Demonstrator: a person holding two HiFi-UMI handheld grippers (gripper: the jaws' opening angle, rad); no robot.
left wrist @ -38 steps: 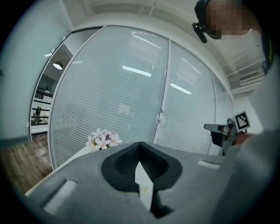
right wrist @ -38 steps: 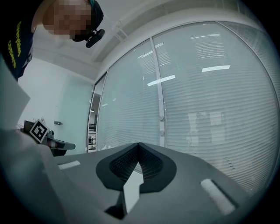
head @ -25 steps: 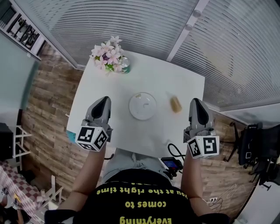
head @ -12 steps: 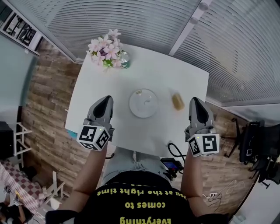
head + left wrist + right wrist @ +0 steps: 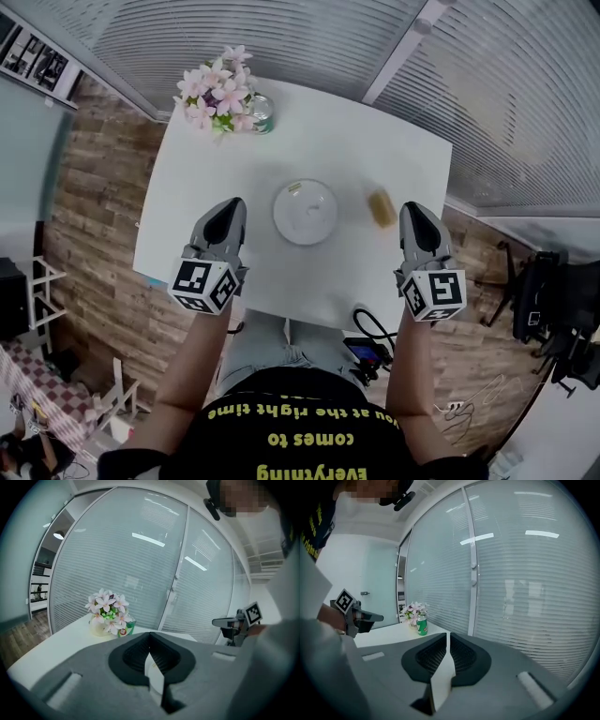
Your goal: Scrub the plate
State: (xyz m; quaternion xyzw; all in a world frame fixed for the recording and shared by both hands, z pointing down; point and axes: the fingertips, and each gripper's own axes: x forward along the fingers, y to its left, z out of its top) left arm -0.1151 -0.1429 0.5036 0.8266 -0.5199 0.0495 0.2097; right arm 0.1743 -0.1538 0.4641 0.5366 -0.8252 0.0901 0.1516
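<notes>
Left gripper point(image 5: 228, 210): jaws fully together, empty. Right gripper point(image 5: 413, 210): jaws have just been opening, now a thin slit apart, nothing between them. White plate point(image 5: 306, 212) lies on the table point(image 5: 375, 150) between both grippers, nearer the left. Yellow sponge point(image 5: 380, 208) sits just left of the right gripper's tip.

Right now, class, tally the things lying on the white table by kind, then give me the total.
White plate: 1
Tan sponge: 1
Bunch of pink flowers: 1
Green can: 1
Total: 4
</notes>
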